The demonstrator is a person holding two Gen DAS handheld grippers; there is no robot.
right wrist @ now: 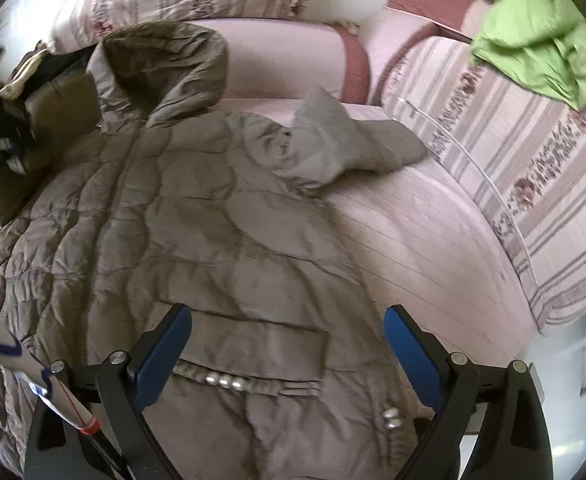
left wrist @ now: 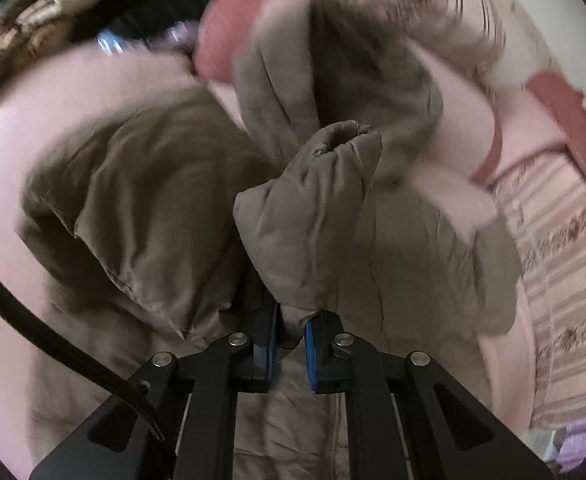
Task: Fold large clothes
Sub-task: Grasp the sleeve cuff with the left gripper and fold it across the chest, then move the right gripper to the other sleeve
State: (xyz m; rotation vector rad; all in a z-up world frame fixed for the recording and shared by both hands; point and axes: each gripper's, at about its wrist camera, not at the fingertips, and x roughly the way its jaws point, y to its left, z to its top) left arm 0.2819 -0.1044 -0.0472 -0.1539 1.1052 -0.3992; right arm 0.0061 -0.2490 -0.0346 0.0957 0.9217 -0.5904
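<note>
Right wrist view: quilted taupe hooded coat [right wrist: 181, 232] lies spread, sleeve [right wrist: 353, 148] crumpled.

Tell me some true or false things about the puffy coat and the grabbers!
1. The left gripper is pinching a piece of the brown coat. True.
2. The right gripper is squeezing the coat too. False: its jaws stand wide open above it, holding nothing.
3. The coat has a hood. True.
4. The green cloth lies on top of the coat. False: it sits apart, on the striped cover.
</note>
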